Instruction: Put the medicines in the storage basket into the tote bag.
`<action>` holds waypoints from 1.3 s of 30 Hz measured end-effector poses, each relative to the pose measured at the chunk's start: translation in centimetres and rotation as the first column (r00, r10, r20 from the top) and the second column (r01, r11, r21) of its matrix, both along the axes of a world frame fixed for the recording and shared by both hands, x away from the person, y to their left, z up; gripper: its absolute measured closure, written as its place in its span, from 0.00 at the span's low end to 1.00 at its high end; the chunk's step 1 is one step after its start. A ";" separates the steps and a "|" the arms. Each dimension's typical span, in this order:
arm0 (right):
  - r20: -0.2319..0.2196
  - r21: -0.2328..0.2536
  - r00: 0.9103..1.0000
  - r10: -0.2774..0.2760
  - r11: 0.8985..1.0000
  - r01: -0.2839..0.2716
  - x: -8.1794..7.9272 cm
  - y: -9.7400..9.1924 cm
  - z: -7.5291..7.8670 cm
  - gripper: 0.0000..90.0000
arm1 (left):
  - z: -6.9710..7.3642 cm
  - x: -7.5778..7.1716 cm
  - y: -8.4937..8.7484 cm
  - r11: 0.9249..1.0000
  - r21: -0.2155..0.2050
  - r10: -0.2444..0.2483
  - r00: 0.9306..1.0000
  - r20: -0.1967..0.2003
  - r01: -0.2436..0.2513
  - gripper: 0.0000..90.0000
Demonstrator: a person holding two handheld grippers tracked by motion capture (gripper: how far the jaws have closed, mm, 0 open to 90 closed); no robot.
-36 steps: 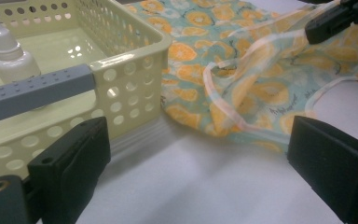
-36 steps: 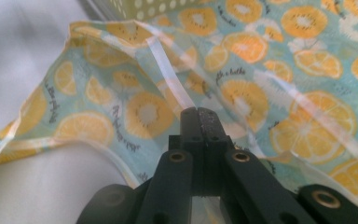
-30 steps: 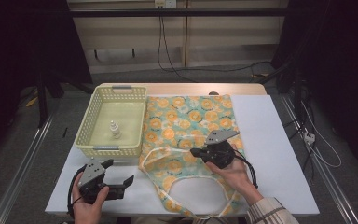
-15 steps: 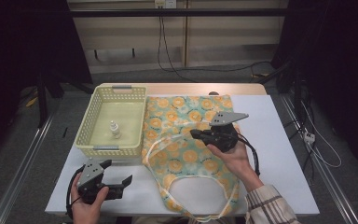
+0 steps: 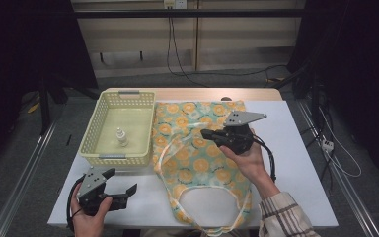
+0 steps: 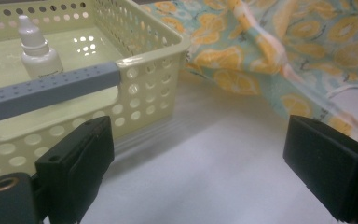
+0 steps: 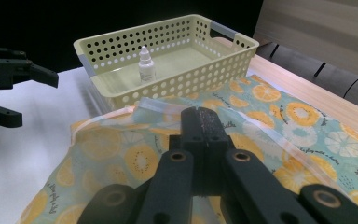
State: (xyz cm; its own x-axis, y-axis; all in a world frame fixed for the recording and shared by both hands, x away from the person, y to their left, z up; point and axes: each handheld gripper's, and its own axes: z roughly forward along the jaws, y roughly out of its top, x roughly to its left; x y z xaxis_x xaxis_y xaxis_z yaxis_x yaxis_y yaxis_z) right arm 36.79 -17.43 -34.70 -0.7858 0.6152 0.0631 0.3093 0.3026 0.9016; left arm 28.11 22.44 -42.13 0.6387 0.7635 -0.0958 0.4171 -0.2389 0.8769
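A cloth bag [image 5: 197, 163] printed with orange slices lies in the middle of the white table [image 5: 296, 163]. My right gripper [image 5: 206, 133] is shut on the bag's upper layer near its white strap [image 5: 165, 153] and holds it raised above the table. In the right gripper view the closed jaws [image 7: 199, 116] point at the lifted fabric edge [image 7: 121, 112]. My left gripper [image 5: 122, 180] stands open near the front left edge with nothing between its jaws [image 6: 196, 163]. It faces the yellow basket [image 6: 158, 42] and the bag's hanging side [image 6: 307, 42].
The perforated yellow basket [image 5: 91, 143] sits at the left of the bag and holds a small white dropper bottle [image 5: 122, 137], upright. The bottle [image 7: 146, 65] stands near the basket's front wall [image 7: 168, 79]. A cable trails from the right gripper over the table's right half.
The right gripper has risen and moved toward the far side, pulling the bag's upper layer and strap up with it. The left gripper has stayed in place.
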 end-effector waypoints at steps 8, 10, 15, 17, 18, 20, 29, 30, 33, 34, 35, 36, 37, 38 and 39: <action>-0.003 -0.007 1.000 0.002 1.000 -0.002 0.0 -0.1 -0.1 1.00 | 1.4 1.1 0.6 0.999 0.012 -0.043 0.999 -0.022 0.043 0.09; -0.007 0.002 1.000 0.002 1.000 -0.002 0.0 -0.2 -0.1 1.00 | 1.5 1.5 0.8 0.999 0.013 -0.051 0.998 -0.038 0.051 0.08; -0.010 0.011 1.000 0.011 1.000 -0.011 0.3 -0.2 -0.3 1.00 | 2.1 2.9 1.1 0.996 0.038 -0.077 0.993 -0.087 0.081 0.07; -0.014 0.012 1.000 0.012 1.000 -0.012 0.4 -0.3 -0.4 1.00 | 2.4 3.2 1.1 0.995 0.060 -0.075 0.994 -0.081 0.080 0.07; -0.015 0.013 1.000 0.011 1.000 -0.011 0.4 -0.3 -0.4 1.00 | 2.6 3.4 1.0 0.994 0.070 -0.074 0.995 -0.067 0.078 0.07; -0.018 0.016 1.000 0.011 1.000 -0.011 0.3 -0.4 -0.5 1.00 | 2.9 4.0 1.0 0.992 0.098 -0.075 0.995 -0.059 0.080 0.06; -0.018 0.008 1.000 0.011 1.000 -0.011 0.4 -0.3 -0.6 1.00 | 3.4 7.9 1.2 0.989 0.129 -0.057 0.995 -0.081 0.067 0.09; -0.018 0.005 1.000 0.012 1.000 -0.012 0.4 -0.3 -0.7 1.00 | 3.4 8.2 1.2 0.988 0.142 -0.051 0.996 -0.075 0.062 0.09; -0.020 0.004 1.000 0.016 1.000 -0.016 0.4 -0.2 -0.7 1.00 | 3.7 9.2 1.4 0.986 0.156 -0.041 0.997 -0.062 0.050 0.09; -0.019 0.005 1.000 0.015 1.000 -0.015 0.4 -0.1 -0.7 1.00 | 3.8 9.6 1.4 0.986 0.162 -0.037 0.998 -0.057 0.045 0.09; -0.019 0.006 1.000 0.015 1.000 -0.015 0.4 -0.1 -0.7 1.00 | 4.0 9.9 1.5 0.983 0.178 -0.039 0.997 -0.065 0.050 0.09; -0.019 0.004 1.000 0.015 1.000 -0.015 0.4 -0.1 -0.8 1.00 | 4.1 10.2 1.5 0.981 0.188 -0.042 0.997 -0.059 0.052 0.10; -0.021 0.005 1.000 0.012 1.000 -0.012 0.5 -0.1 -0.8 1.00 | 4.2 10.5 1.5 0.979 0.198 -0.036 0.998 -0.058 0.047 0.11; -0.023 0.006 1.000 0.011 1.000 -0.011 0.5 -0.2 -0.8 1.00 | 4.3 10.8 1.5 0.976 0.213 -0.038 0.997 -0.062 0.050 0.12; -0.024 0.004 1.000 0.009 1.000 -0.009 0.5 -0.2 -0.8 1.00 | 4.4 11.1 1.4 0.974 0.220 -0.038 0.997 -0.060 0.050 0.12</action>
State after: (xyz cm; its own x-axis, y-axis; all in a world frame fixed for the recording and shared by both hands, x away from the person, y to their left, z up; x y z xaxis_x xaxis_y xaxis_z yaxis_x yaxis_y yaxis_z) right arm 37.31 -17.62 -35.50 -0.7898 0.6075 0.0846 0.3283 0.3021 0.8950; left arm 39.18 23.84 -37.75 0.6709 0.7407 0.0366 0.4475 -0.4437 0.7765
